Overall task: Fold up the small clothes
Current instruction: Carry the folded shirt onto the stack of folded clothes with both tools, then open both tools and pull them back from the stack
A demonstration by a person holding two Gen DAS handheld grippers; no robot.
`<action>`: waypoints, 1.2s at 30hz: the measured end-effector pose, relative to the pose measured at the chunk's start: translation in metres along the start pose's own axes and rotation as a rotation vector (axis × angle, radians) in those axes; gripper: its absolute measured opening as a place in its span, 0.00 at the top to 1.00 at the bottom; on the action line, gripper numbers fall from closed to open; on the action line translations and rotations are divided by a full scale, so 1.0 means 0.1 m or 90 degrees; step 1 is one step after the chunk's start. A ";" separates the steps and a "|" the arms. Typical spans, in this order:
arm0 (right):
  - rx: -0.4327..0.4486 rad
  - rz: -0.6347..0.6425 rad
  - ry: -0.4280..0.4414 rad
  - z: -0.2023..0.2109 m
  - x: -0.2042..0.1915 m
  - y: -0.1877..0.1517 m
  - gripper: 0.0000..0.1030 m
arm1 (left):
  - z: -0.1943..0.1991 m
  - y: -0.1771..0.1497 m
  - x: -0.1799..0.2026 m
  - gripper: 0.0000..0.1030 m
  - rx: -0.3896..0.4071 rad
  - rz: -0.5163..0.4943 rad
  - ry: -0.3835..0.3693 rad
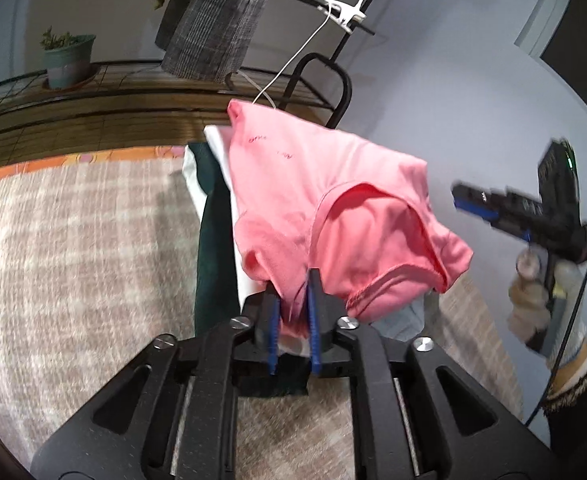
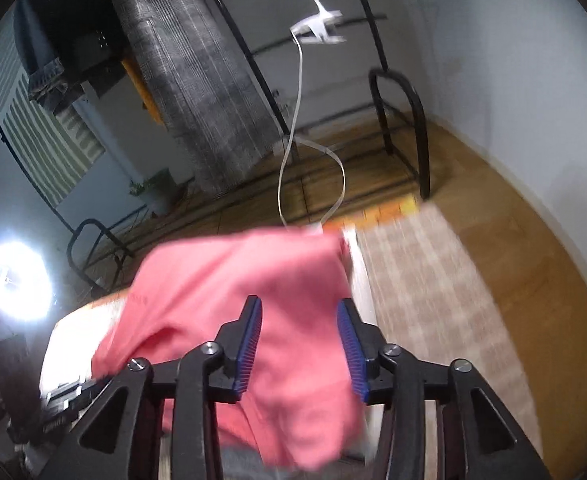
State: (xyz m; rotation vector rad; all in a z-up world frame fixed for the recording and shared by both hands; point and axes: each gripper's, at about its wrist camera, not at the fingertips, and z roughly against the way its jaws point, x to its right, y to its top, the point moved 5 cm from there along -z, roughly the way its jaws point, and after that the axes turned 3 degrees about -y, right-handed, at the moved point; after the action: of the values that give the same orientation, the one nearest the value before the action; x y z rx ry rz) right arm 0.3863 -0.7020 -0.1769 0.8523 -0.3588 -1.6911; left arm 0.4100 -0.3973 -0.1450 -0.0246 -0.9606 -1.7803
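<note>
From the left wrist camera we see our left gripper [image 1: 293,312] clenched on a bunched edge of a small pink shirt [image 1: 333,208], the blue pads pinching the cloth at the near end. The shirt hangs lifted above a pile of other clothes [image 1: 213,216], dark green and white among them, which lies on a checked rug [image 1: 73,240]. The shirt's long axis runs from our gripper away toward the far end of the pile and a little leftward; its neckline or an armhole, we cannot tell which, opens toward the right. It is crumpled, with no flat fold showing, so we judge the folding of this piece barely begun: it must be spread, then folded. At the right edge our right gripper [image 1: 473,204] floats well apart from the shirt, blurred, held in a gloved hand [image 1: 541,296]. From the right wrist camera we see that gripper [image 2: 299,344] released, its jaws spread wide with nothing between them, and the pink shirt [image 2: 253,288] below and ahead of it, stretching from lower centre up to the right. Everything here is blurred, so we cannot read the shirt's edges.
</note>
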 end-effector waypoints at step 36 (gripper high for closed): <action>0.108 0.005 -0.058 1.63 -0.78 -0.68 0.57 | 1.94 -0.46 0.54 0.40 0.084 -0.152 0.048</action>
State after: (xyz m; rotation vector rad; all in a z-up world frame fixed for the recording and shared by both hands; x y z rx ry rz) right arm 0.2311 -0.6401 -0.0807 0.8972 -0.5731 -1.7130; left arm 0.2700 -0.3157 -0.0171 0.2484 -1.0590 -1.9151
